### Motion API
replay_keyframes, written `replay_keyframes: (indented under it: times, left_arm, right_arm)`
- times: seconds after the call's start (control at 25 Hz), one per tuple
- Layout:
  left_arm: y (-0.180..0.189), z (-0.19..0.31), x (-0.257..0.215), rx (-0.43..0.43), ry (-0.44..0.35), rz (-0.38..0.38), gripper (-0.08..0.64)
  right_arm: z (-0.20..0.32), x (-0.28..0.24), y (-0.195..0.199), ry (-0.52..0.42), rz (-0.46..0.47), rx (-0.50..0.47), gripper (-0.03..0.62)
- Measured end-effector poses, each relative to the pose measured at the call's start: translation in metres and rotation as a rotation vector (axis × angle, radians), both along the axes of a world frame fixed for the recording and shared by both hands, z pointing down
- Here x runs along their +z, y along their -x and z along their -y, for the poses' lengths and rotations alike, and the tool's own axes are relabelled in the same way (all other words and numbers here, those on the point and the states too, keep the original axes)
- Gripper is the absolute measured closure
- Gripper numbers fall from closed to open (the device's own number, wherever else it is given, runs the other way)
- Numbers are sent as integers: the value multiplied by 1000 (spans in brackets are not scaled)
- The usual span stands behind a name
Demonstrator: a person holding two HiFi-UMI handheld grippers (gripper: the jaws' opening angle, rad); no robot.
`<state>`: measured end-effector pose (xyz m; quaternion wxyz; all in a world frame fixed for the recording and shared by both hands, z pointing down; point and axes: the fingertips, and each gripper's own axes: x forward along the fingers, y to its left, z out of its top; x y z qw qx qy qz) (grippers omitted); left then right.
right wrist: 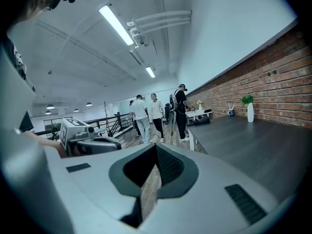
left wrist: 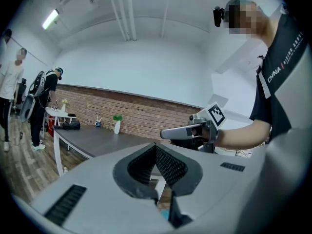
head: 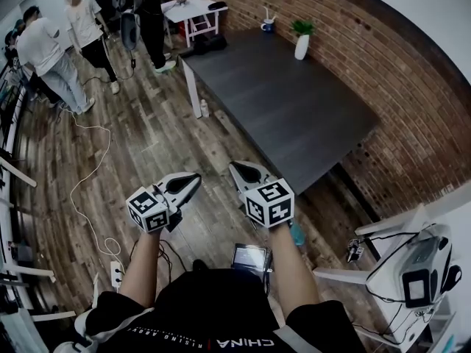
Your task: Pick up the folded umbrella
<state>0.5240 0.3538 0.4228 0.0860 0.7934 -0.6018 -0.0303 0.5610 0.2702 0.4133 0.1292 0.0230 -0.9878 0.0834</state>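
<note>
both claws shut, empty: left gripper, right gripper, over floor short of table. umbrella not plainly seen; dark bundle at 12 o'clock, table's far end, maybe it. risk: grabbing wrong item, or shut jaws shoving it.

A black bundle, soft-looking and rumpled, is the only thing in sight that could be the folded umbrella; it is too small to tell for certain. It lies low and flat at the far end of a dark grey table, close to that end's edge. It sits far ahead of the left gripper and the right gripper, roughly in line with the gap between them and well apart from both. From the left gripper the black bundle shows far off to the left of the jaws. From the right gripper the black bundle shows far off to their right.
</note>
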Motion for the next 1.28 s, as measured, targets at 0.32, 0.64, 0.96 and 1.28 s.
replay_keyframes:
  times: [0.32, 0.64, 0.96, 1.28]
  left_arm:
    - [-8, 4, 0, -9, 4, 2, 557]
    - [-24, 19, 3, -23, 12, 2, 557]
    - [-46, 31, 9, -54, 22, -4, 557]
    - [-24, 36, 24, -99, 46, -31, 557]
  right_arm:
    - [5, 1, -8, 5, 3, -9, 586]
    - [23, 6, -25, 15, 0, -16, 586]
    - [44, 19, -46, 28, -13, -29, 586]
    - [56, 32, -26, 54, -30, -50, 586]
